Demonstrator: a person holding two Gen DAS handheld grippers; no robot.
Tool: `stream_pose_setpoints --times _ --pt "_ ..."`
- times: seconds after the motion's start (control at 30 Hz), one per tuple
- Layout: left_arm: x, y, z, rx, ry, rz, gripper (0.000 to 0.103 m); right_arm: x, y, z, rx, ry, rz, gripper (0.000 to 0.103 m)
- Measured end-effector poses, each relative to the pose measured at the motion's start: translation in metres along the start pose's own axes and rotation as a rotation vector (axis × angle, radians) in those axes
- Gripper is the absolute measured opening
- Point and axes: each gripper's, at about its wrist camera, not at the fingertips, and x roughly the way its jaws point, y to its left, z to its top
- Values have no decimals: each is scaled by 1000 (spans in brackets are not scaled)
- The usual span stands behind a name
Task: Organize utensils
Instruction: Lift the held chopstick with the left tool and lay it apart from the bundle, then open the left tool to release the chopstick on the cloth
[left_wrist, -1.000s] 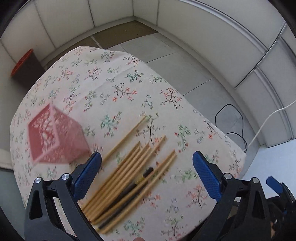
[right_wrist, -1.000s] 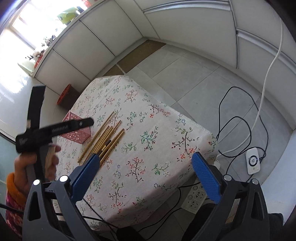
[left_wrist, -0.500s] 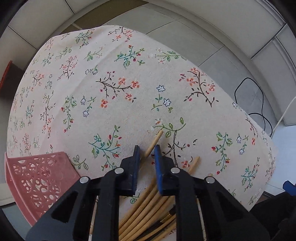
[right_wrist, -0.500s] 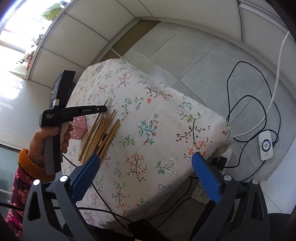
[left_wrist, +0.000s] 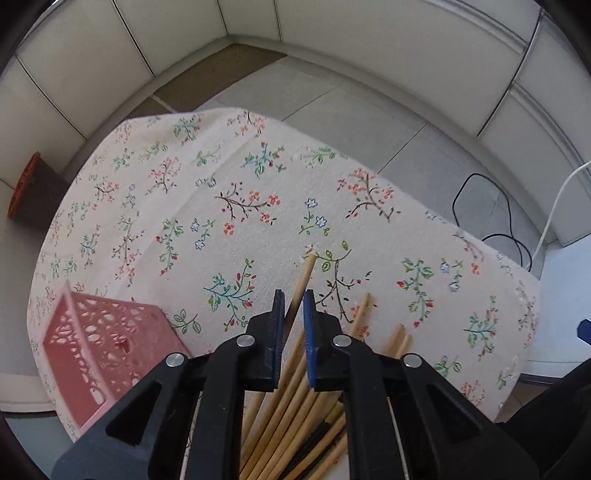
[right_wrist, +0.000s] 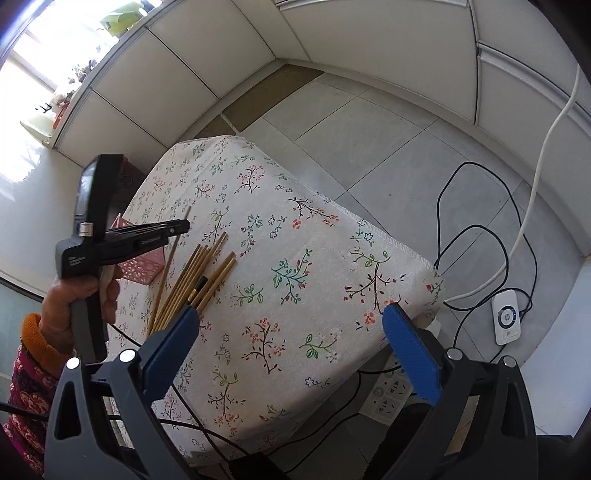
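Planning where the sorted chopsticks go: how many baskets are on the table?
1: a pink basket lying tipped beside the chopstick pile, near the table's edge. No other shows.

— Any readable wording in these frames?
— Only on the left gripper (right_wrist: 183, 226), seen from the right wrist camera: small white print runs along its black arm and body, too blurred to make out.
— Brands or numbers elsewhere?
— The white remote-like device (right_wrist: 508, 316) on the floor bears what may be a round logo; nothing legible.
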Motion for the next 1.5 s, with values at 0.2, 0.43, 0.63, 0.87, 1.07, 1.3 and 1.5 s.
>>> stream_pose_setpoints --times 0.2,0.43,0.63,0.87,1.07,1.3,1.5 --pt "-96 -5 -33 -60 -181 -11 9 -4 9 -4 -44 -24 -26 97" --pt "-178 12 -89 -206 -400 -3 8 -24 23 -15 -97 -112 10 97" --pt "-239 13 -135 -299 -565 -36 4 -36 43 -30 -204 -161 -6 97" --pt "-269 3 -161 -333 -632 -60 4 -40 43 -39 -212 -169 -25 97" --pt "-264 0 -177 -349 -601 -80 4 -46 44 -43 -232 -187 -21 97" --pt "-259 -7 -183 -356 -617 -90 5 -64 51 -53 -297 -267 -51 97" --pt "-280 -13 -188 -386 -686 61 12 -74 47 -57 -271 -275 -41 97"
